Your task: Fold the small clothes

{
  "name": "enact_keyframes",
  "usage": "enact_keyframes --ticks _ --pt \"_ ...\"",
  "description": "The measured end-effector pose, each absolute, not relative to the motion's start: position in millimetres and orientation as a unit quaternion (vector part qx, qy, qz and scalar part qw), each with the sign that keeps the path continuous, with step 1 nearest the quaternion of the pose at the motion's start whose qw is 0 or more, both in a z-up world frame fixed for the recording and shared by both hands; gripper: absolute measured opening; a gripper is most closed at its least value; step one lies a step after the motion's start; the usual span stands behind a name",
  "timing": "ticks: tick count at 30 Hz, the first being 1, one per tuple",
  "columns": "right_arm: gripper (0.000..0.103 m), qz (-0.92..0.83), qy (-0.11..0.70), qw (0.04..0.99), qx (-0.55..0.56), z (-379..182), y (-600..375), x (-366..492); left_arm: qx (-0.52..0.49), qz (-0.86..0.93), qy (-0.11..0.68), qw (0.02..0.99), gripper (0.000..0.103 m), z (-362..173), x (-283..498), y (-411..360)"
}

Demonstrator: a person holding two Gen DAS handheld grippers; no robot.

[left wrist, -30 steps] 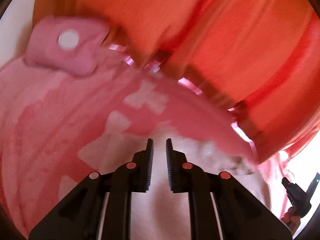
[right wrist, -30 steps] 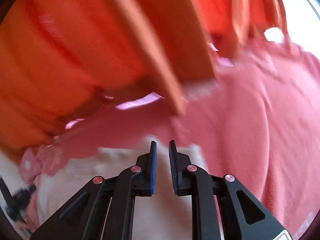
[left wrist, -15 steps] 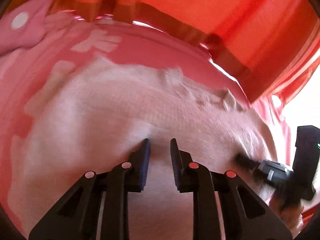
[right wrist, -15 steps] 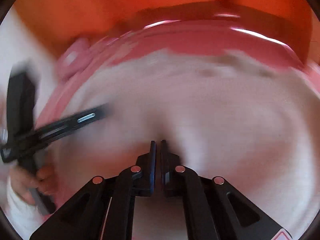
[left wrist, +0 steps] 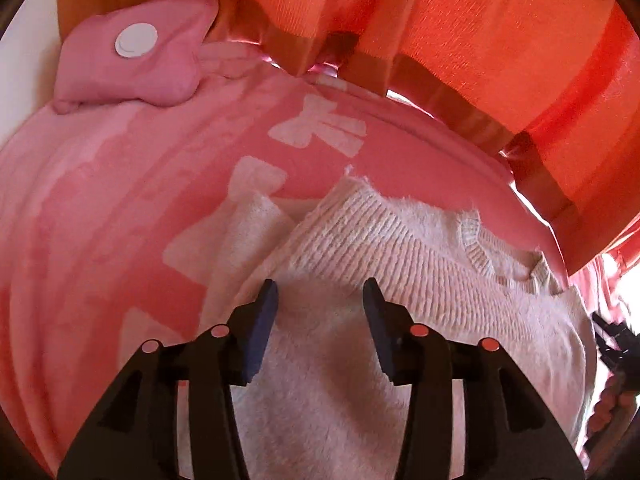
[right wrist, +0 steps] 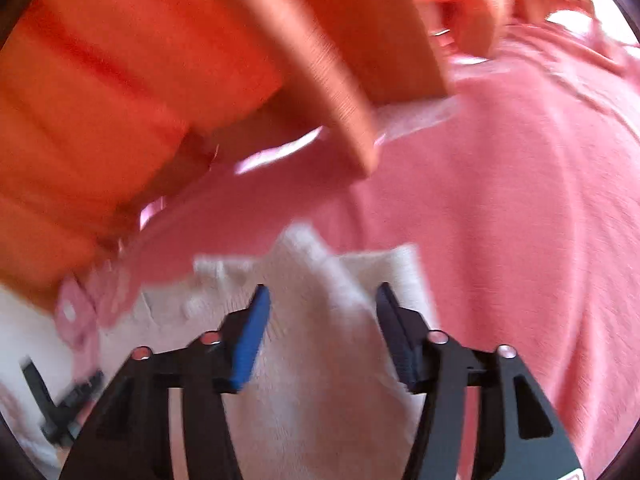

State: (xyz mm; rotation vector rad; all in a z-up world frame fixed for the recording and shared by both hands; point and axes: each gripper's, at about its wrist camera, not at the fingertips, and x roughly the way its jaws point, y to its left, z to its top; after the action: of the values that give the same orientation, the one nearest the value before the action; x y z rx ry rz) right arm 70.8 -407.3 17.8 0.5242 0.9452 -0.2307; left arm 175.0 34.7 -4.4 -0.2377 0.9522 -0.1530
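A fluffy cream knitted sweater [left wrist: 400, 264] lies on a pink bedspread [left wrist: 100, 220], with a ribbed edge folded over its body and the ribbed collar toward the right. My left gripper [left wrist: 320, 290] is open and empty just above the sweater's folded part. In the right wrist view the sweater [right wrist: 320, 360] is blurred; my right gripper [right wrist: 320, 294] is open and empty over a folded corner of it.
A pink cushion [left wrist: 136, 64] with a white dot lies at the bedspread's far left. Orange curtains [left wrist: 480, 32] hang behind the bed, also in the right wrist view [right wrist: 120, 80]. The other gripper shows at the right edge [left wrist: 616, 340] and at the lower left [right wrist: 52, 400].
Both grippers were shut on the sweater and have opened, letting it go. The sweater now lies folded over, and both grippers have drawn back a little.
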Motion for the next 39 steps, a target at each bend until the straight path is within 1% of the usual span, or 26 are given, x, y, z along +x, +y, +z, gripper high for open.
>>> enact_keyframes --ticks 1,2,3,4,5,7,8,10,11,12,14,15,16,18,19,20,21,22,23,26,28,29,31,34,36,39 --pt "0.034 -0.126 0.457 0.852 0.222 13 -402 74 -0.108 -0.072 0.452 0.882 0.042 -5 177 32" --pt "0.022 -0.134 0.448 0.860 0.205 15 -398 74 -0.105 -0.072 0.448 0.885 0.034 -4 177 33" --pt "0.007 -0.125 0.432 0.866 0.218 25 -401 70 -0.101 -0.070 0.443 0.888 0.026 -3 178 32" --pt "0.007 -0.118 0.404 0.874 0.243 38 -406 63 -0.103 -0.075 0.438 0.890 0.008 -1 179 32" --pt "0.007 -0.114 0.381 0.881 0.259 45 -412 54 -0.107 -0.077 0.434 0.891 0.003 1 182 33" --pt "0.007 -0.125 0.351 0.888 0.268 56 -426 43 -0.108 -0.074 0.432 0.892 0.003 0 188 37" --pt "0.007 -0.134 0.362 0.881 0.274 49 -432 45 -0.107 -0.071 0.437 0.890 0.002 -4 192 38" --pt "0.007 -0.139 0.431 0.839 0.300 7 -441 57 -0.111 -0.074 0.446 0.885 0.000 -16 197 40" --pt "0.006 -0.131 0.445 0.831 0.307 -8 -442 60 -0.111 -0.073 0.441 0.887 0.001 -15 197 40" --pt "0.005 -0.138 0.432 0.841 0.295 -4 -439 59 -0.107 -0.073 0.443 0.887 0.001 -14 197 39" --pt "0.010 -0.149 0.439 0.841 0.279 10 -433 58 -0.105 -0.069 0.442 0.888 0.001 -9 195 37" --pt "0.018 -0.165 0.415 0.850 0.279 28 -427 53 -0.108 -0.068 0.442 0.888 0.001 -6 194 38" --pt "0.021 -0.176 0.397 0.859 0.272 40 -422 48 -0.112 -0.066 0.441 0.888 0.001 -1 191 38" --pt "0.022 -0.158 0.361 0.889 0.232 68 -395 40 -0.114 -0.068 0.433 0.891 0.002 8 187 37" --pt "0.022 -0.133 0.356 0.900 0.213 75 -375 39 -0.109 -0.067 0.429 0.894 0.007 13 184 35" --pt "0.022 -0.112 0.361 0.903 0.204 76 -361 41 -0.103 -0.063 0.427 0.896 0.015 16 182 33" --pt "0.021 -0.066 0.380 0.902 0.192 71 -337 43 -0.097 -0.060 0.425 0.898 0.021 18 179 31" --pt "0.021 -0.032 0.404 0.896 0.180 62 -315 49 -0.092 -0.059 0.422 0.900 0.029 20 175 28" --pt "0.021 -0.014 0.425 0.889 0.169 52 -300 55 -0.091 -0.060 0.420 0.901 0.031 21 172 26" --pt "0.022 -0.013 0.514 0.850 0.115 4 -252 82 -0.086 -0.067 0.431 0.896 0.033 19 163 18" --pt "0.022 -0.043 0.488 0.868 0.073 11 -236 84 -0.077 -0.069 0.437 0.894 0.038 17 158 12" --pt "0.022 -0.042 0.478 0.875 0.068 19 -230 84 -0.071 -0.069 0.439 0.893 0.039 16 155 9" --pt "0.022 -0.012 0.450 0.887 0.105 35 -226 79 -0.058 -0.070 0.439 0.894 0.040 17 151 4" --pt "0.023 0.009 0.473 0.876 0.096 23 -205 90 -0.047 -0.066 0.434 0.897 0.047 17 148 0" --pt "0.023 -0.003 0.507 0.859 0.065 1 -193 101 -0.045 -0.064 0.435 0.897 0.047 17 147 -1" --pt "0.025 -0.001 0.482 0.874 0.060 15 -183 98 -0.050 -0.061 0.439 0.895 0.047 15 146 2"
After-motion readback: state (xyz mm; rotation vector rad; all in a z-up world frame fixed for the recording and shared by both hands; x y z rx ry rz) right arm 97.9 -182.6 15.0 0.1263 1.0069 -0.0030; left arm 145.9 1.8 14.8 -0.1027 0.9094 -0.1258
